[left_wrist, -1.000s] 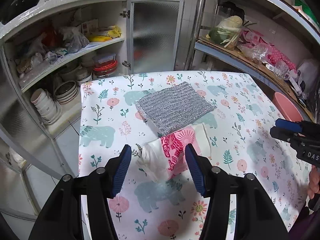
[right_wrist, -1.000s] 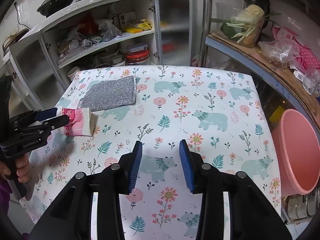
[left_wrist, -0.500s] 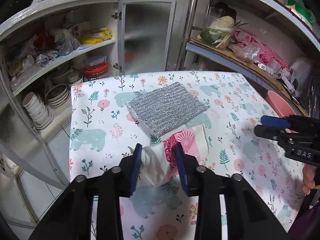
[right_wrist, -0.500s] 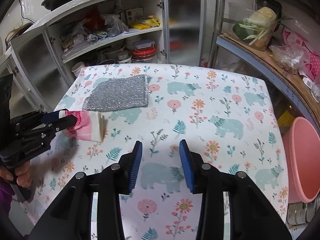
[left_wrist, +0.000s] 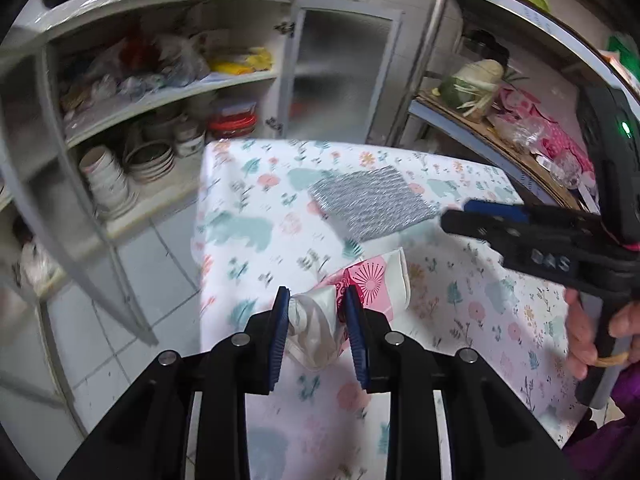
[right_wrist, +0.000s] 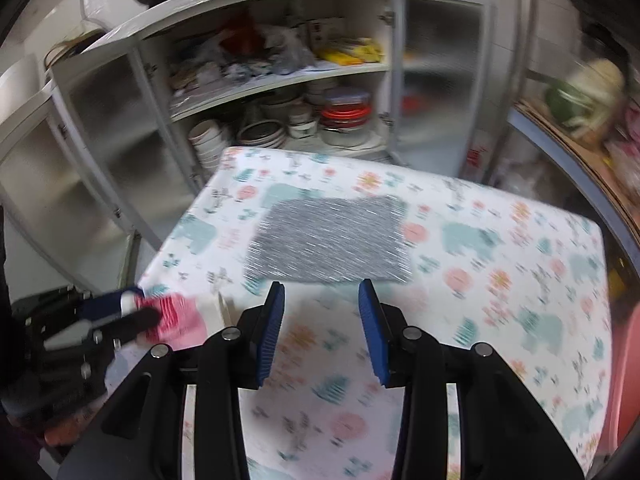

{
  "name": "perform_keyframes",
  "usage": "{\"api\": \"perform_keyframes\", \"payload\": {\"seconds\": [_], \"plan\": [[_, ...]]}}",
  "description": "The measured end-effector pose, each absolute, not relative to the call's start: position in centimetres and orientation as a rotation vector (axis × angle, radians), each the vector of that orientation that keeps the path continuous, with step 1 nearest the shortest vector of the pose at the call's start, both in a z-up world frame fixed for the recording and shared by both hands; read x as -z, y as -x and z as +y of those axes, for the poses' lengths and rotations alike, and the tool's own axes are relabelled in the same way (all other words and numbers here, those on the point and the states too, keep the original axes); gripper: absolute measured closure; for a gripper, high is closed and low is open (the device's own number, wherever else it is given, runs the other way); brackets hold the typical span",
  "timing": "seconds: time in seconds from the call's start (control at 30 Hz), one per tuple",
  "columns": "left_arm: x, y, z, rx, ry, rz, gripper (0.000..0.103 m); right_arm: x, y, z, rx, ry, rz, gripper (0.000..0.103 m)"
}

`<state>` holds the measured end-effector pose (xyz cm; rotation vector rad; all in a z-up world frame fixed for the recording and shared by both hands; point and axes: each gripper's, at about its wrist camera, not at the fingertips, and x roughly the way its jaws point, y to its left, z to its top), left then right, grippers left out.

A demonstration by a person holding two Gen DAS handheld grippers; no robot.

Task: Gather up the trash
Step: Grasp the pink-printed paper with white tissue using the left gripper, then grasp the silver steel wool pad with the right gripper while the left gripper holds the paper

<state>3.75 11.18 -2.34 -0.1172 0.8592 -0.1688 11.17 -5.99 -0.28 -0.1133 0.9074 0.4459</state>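
Closed in from wide apart since a second ago, the left gripper (left_wrist: 314, 312) and its jaws, still closing, pads pressed on the crumpled white end of the pink wrapper (left_wrist: 372, 284) at the near left part of the floral tablecloth (left_wrist: 460, 320). Swung left across the table meanwhile, the right gripper (right_wrist: 322, 300), jaws apart with nothing between them, near the silver mat (right_wrist: 328, 240).
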Motion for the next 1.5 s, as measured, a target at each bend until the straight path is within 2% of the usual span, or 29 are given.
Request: {"api": "perform_keyframes", "payload": {"seconds": [0.5,0.53,0.57,0.6,0.63,1.0,1.5], "plan": [[3.5,-1.9,12.4,0.156,0.187,0.89,0.076,4.3,-12.9,2.0,-0.443,0.383,0.9,0.064],[3.5,-1.9,12.4,0.157,0.186,0.889,0.076,4.4,-13.0,1.7,-0.445,0.373,0.898,0.069],[3.5,-1.9,12.3,0.155,0.185,0.889,0.076,4.4,-13.0,1.4,-0.444,0.357,0.891,0.083],[3.5,-1.9,12.2,0.157,0.184,0.888,0.076,4.4,-13.0,1.0,-0.437,0.354,0.885,0.086],[3.5,-1.9,12.3,0.158,0.184,0.887,0.076,4.2,-12.9,0.6,-0.453,0.34,0.885,0.097],[3.2,-1.5,9.2,0.209,0.171,0.898,0.076,0.9,-6.6,-9.3,-0.498,0.294,0.866,0.097],[3.2,-0.5,1.6,0.326,0.095,0.93,0.076,1.6,0.4,-22.0,-0.37,0.191,0.986,0.096]]}}
